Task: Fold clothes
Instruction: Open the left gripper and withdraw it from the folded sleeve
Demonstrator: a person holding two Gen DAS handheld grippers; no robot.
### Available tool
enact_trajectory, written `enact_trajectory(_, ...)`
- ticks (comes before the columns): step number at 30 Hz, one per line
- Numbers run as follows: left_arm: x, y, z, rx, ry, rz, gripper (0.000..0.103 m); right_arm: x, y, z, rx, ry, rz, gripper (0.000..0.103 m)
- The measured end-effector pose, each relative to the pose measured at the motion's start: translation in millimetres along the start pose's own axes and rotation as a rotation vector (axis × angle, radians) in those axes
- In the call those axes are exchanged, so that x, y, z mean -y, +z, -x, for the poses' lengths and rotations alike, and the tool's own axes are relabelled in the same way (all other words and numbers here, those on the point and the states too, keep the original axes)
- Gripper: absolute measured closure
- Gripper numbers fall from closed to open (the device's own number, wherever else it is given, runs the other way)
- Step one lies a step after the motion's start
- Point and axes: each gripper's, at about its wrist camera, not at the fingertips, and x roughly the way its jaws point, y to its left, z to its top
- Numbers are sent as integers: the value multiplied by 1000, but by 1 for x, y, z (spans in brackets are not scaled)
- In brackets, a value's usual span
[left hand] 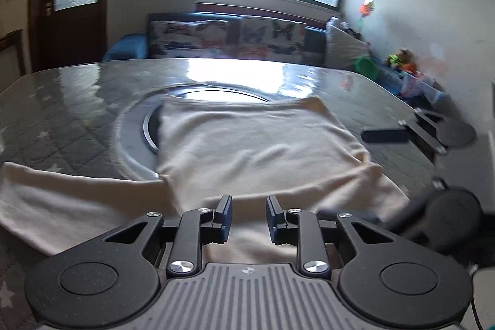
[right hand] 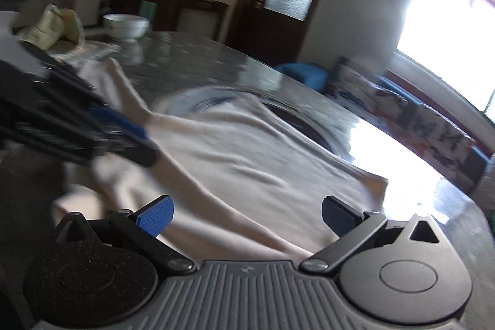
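A cream long-sleeved top (left hand: 247,147) lies spread on the glass-topped table (left hand: 77,101), one sleeve stretched out to the left (left hand: 62,197). My left gripper (left hand: 249,217) hovers over the garment's near edge, jaws part open with a gap between them and nothing held. In the right wrist view the same cream top (right hand: 247,163) lies rumpled on the table (right hand: 191,64). My right gripper (right hand: 247,215) is wide open just above its near edge and empty. The left gripper (right hand: 117,126) shows blurred at the left of that view. The right gripper (left hand: 417,135) shows at the right of the left wrist view.
A round turntable ring (left hand: 148,126) sits in the table's middle, partly under the top. A white bowl (right hand: 125,25) and a folded greenish cloth (right hand: 51,27) stand at the table's far side. A sofa with butterfly cushions (left hand: 232,39) lies beyond the table, toys (left hand: 399,61) by the wall.
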Motion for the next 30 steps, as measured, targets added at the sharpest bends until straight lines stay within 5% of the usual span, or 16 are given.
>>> enact_trajectory(10,-6,-15,1,-30,37,-12,71,31,-20,-4,-75,-182,-37,0)
enact_trajectory(19,10,-13,4,-4,-19,-10,65,28,-17,-10,-74,-158,-61,0)
enact_trajectory(26,23,-19,-2,-24,-41,-38,62,13,-7,-4,-46,16,28,0)
enact_trajectory(30,26,-22,-4,-30,-30,-54,61,2,-2,-14,-52,32,71,0)
